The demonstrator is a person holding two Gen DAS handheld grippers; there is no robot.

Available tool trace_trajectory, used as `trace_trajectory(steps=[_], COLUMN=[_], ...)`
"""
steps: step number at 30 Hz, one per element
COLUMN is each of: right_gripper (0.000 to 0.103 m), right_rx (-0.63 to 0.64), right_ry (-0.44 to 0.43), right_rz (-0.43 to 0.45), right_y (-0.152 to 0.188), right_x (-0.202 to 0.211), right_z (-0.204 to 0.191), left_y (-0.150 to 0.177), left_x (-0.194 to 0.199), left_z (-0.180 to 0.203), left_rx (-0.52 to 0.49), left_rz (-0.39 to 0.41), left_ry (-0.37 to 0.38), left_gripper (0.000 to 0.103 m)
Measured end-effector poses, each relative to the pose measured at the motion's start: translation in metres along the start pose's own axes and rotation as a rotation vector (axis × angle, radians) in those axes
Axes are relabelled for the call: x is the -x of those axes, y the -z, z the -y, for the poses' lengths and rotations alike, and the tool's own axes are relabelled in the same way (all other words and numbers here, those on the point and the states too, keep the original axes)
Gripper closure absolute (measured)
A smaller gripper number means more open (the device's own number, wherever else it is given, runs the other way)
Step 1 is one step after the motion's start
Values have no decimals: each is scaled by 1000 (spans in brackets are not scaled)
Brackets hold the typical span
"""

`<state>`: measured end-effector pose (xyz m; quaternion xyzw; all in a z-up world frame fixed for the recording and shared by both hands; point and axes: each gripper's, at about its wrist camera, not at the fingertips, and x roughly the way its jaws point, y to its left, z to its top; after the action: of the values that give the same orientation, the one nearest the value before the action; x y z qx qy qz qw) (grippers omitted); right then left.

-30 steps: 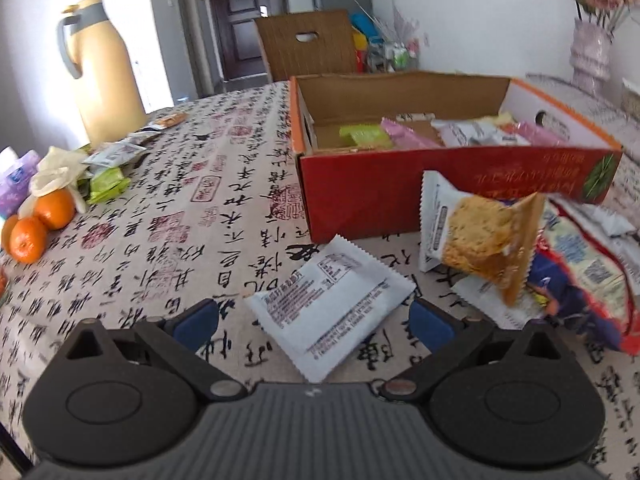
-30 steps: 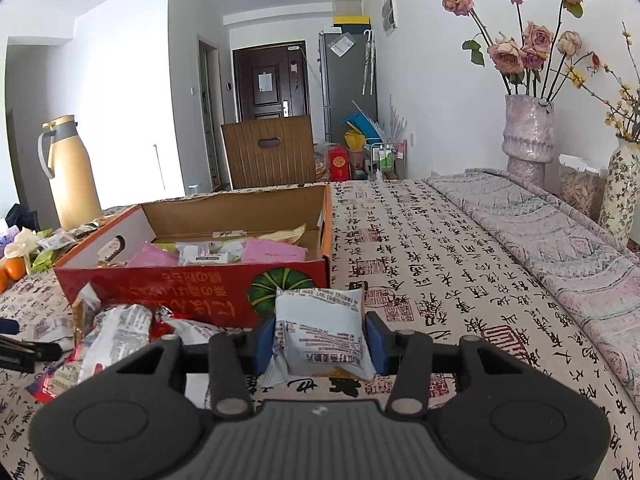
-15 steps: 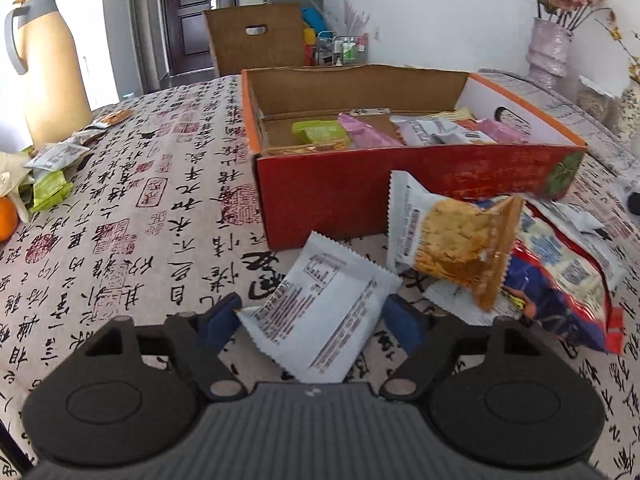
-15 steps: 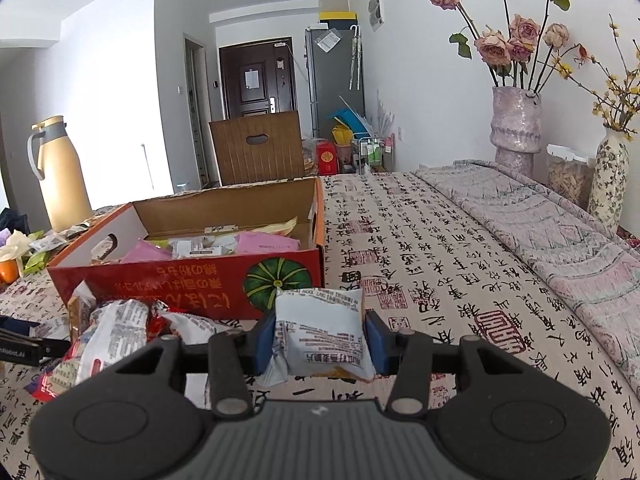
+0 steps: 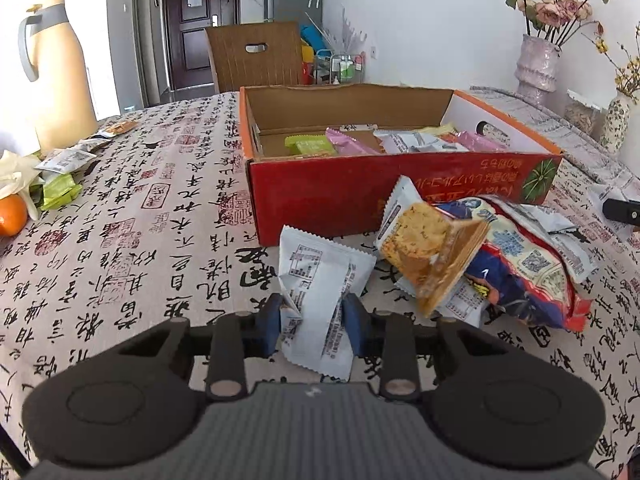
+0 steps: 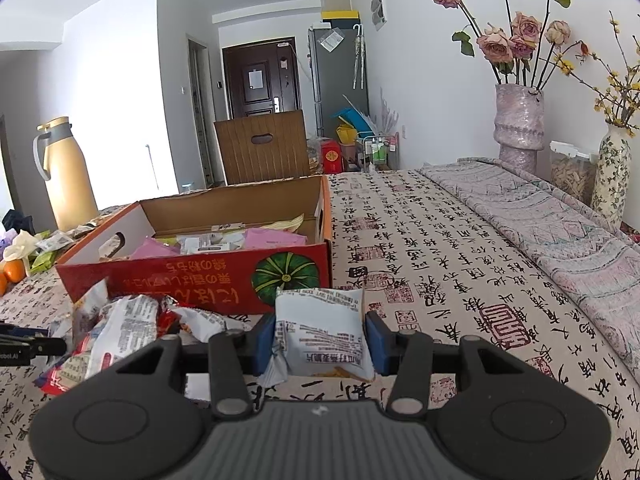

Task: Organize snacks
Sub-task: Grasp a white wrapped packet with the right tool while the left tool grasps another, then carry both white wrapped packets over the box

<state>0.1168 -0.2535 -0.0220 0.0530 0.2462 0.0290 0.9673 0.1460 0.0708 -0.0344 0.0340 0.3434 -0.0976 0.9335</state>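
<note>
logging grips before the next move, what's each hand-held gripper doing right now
Left hand-held gripper: just closed on a white snack packet.
Right hand-held gripper: closed on a white snack pack.

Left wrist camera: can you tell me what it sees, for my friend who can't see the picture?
The left tongs pinch a white snack packet on a table covered in black writing. Behind it stands an open red box with snacks inside, and a pile of snack bags lies to the right.

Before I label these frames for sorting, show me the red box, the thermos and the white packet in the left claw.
red box (image 5: 320,196), left wrist view, on its red front wall.
thermos (image 5: 60,92), left wrist view, mid-body.
white packet (image 5: 316,292), left wrist view, on its printed face between the pads.
</note>
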Motion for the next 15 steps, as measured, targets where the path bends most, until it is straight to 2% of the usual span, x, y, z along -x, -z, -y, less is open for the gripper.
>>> trace_trajectory(steps=[15], right_gripper=[57], right_rx=[7], right_ry=[-27], right_rz=[21], right_y=[-3], right_x=[6], right_z=[-5], left_y=[-6], left_x=[31], left_z=[7], left_rx=[47], left_rz=[96], left_ry=[-5], left_gripper=[72])
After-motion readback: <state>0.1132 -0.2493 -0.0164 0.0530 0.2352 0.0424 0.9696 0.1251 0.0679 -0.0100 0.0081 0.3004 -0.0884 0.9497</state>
